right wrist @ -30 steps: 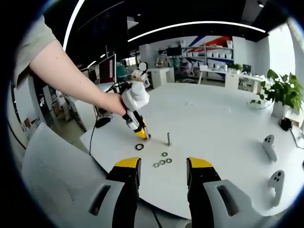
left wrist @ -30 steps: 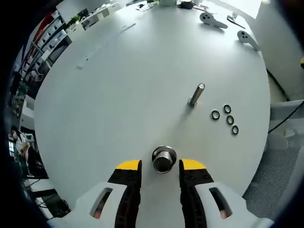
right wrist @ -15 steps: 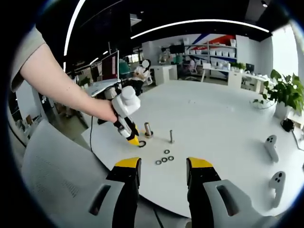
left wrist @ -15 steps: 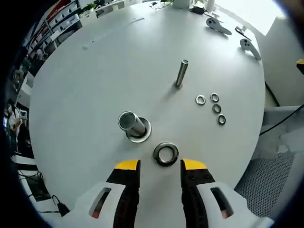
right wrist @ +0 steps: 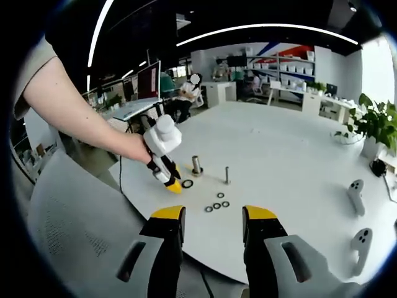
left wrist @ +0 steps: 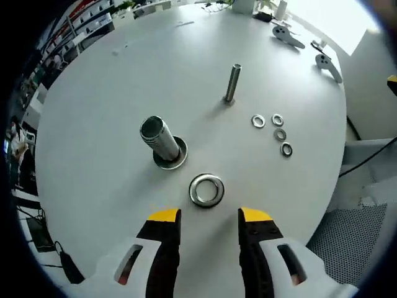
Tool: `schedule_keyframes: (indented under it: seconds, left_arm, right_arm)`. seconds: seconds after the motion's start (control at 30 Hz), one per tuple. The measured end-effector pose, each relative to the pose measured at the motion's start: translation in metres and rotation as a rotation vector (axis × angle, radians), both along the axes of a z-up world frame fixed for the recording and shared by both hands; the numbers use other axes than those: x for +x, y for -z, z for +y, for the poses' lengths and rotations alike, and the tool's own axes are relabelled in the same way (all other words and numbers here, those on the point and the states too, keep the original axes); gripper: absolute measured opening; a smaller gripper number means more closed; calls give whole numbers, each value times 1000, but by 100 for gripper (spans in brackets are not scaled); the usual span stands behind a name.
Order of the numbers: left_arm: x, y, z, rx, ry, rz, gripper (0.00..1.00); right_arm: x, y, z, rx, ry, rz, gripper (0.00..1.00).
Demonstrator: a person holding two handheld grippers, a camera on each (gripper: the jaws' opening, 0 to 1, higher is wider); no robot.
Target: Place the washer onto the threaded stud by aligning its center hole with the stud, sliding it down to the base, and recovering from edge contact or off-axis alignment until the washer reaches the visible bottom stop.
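Hovering with jaws spread and holding nothing, the left tool is pointing at the large washer, which is lying flat on the white surface near its edge, just beside the wide threaded stud. The right tool is also gaping, unladen.

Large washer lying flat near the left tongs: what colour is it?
Shiny silver metal; the large washer shows best in the left gripper view, on the white table.

Round white desk; open-plan office behind. Curved ceiling light strip, wall shelving, monitor, potted plant, grey mesh chair.
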State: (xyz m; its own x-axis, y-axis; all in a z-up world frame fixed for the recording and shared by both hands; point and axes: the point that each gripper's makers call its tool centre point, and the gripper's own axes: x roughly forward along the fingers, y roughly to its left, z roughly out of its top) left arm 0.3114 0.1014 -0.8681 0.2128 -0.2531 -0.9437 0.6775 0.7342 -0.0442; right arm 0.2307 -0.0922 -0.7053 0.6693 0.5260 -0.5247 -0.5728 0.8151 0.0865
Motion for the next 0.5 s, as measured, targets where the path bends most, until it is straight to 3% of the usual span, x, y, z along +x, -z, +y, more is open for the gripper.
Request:
schedule_keyframes:
  seconds: [0.1,0.43,0.5]
  left_arm:
    - [1,-3,0,-31,-60,3,36]
    - [7,-3,-4,-69,-61,-25,38]
    - [7,-4,-7,-66,-31,-50,38]
  right_arm:
    - [-2,2,2,-8,-16,8,39]
    - [-4,2,4,-17,-30,9,39]
    - [-4,3,4,-19,-34,9,39]
